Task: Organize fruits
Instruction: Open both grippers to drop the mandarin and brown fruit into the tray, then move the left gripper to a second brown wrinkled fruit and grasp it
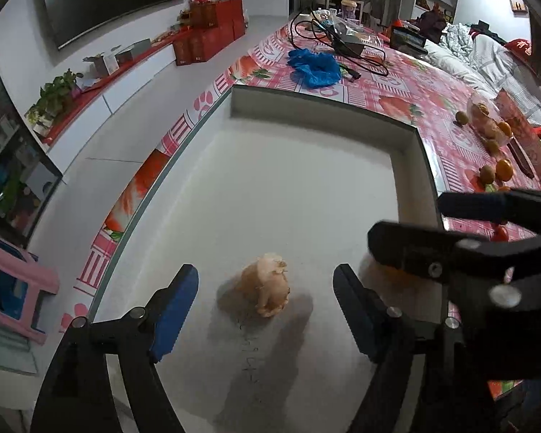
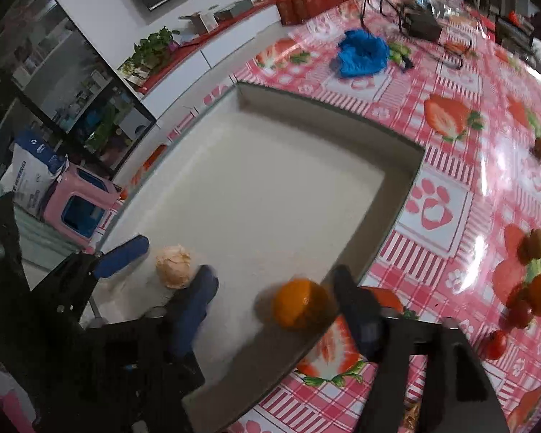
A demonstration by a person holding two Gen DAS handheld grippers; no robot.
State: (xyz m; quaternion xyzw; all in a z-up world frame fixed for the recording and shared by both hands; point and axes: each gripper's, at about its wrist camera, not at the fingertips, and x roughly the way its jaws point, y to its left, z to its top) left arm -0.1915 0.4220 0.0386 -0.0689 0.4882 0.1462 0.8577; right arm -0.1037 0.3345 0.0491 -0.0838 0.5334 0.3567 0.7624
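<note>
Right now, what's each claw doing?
Left gripper: open, around the peeled fruit, not gripping.
Right gripper: cannot tell; one finger hidden, orange beside it.

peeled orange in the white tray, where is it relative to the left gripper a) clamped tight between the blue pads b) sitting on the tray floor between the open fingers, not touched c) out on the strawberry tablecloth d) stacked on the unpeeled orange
b: in the left wrist view the peeled orange sits on the floor of the white tray, with the left gripper open and a gap to each blue pad.
</note>
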